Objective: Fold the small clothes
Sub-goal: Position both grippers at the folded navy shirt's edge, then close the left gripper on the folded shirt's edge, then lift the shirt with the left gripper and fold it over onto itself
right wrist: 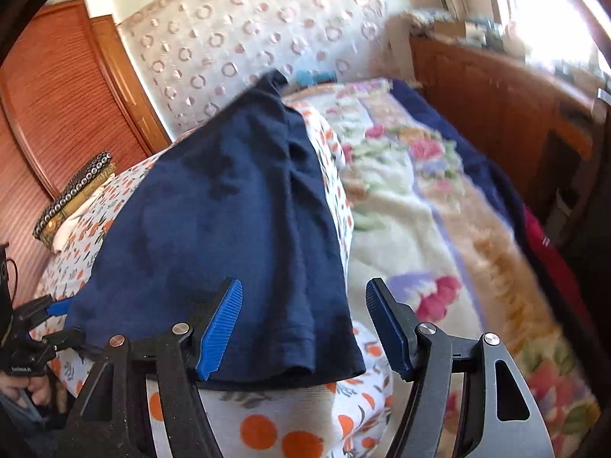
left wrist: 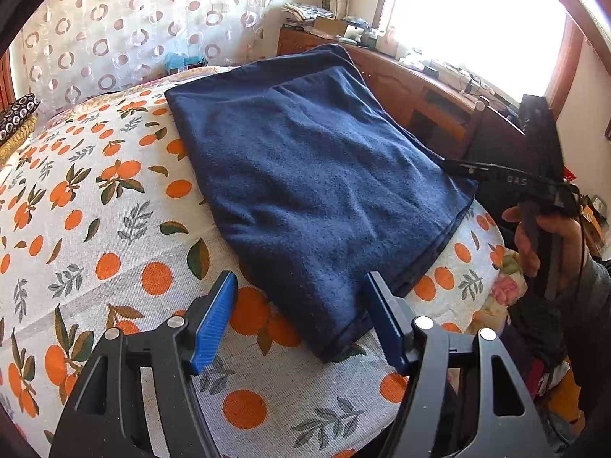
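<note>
A navy blue garment (left wrist: 313,175) lies folded flat on the orange-print cover (left wrist: 95,229). My left gripper (left wrist: 301,320) hovers open over its near corner, and the blue pads (left wrist: 214,324) press on nothing. In the right wrist view the same garment (right wrist: 229,210) drapes over the cover's edge, its hem lying under my open right gripper (right wrist: 305,324), with neither pad closed on it. The right gripper (left wrist: 469,164) shows from the side at the garment's right corner, held by a hand (left wrist: 542,236). At the far left of the right wrist view the left gripper (right wrist: 63,322) sits at the garment's other corner.
A floral blanket (right wrist: 420,210) covers the bed to the right of the print cover. A wooden cabinet (left wrist: 420,91) with clutter stands under the bright window. A wooden wardrobe (right wrist: 57,95) and a patterned cushion (right wrist: 72,198) are at the left. A circle-print curtain (left wrist: 133,30) hangs behind.
</note>
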A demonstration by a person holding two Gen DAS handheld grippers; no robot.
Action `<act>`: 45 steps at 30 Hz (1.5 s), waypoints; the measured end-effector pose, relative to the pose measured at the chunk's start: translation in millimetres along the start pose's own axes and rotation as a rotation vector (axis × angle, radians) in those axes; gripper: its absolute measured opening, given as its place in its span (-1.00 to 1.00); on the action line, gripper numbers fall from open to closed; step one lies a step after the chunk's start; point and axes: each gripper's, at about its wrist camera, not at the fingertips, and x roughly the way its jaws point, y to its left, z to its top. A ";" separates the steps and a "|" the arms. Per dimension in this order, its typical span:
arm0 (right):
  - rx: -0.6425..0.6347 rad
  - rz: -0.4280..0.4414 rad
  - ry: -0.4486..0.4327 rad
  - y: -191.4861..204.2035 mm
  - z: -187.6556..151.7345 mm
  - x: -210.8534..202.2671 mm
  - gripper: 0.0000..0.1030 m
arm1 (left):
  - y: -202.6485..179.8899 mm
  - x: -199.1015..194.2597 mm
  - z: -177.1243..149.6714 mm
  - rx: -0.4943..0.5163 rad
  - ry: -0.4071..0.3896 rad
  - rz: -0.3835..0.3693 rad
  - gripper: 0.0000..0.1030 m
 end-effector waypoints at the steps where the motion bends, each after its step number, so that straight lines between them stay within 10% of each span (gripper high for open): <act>1: 0.009 0.010 0.014 -2.4 -1.3 3.4 0.35 | -0.6 0.1 -0.1 0.000 0.000 0.000 0.34; 12: 0.095 0.112 0.067 -18.9 2.1 4.6 0.24 | -17.0 -2.5 -8.2 0.048 -0.007 0.011 0.09; 21: 0.005 0.055 0.019 -5.8 3.0 -15.5 -0.78 | -17.1 -2.8 -7.5 0.100 -0.026 0.038 -0.71; 45: -0.262 0.150 -0.241 65.6 7.9 -128.8 -0.84 | 2.9 -145.9 41.4 0.131 -0.305 -0.065 -0.88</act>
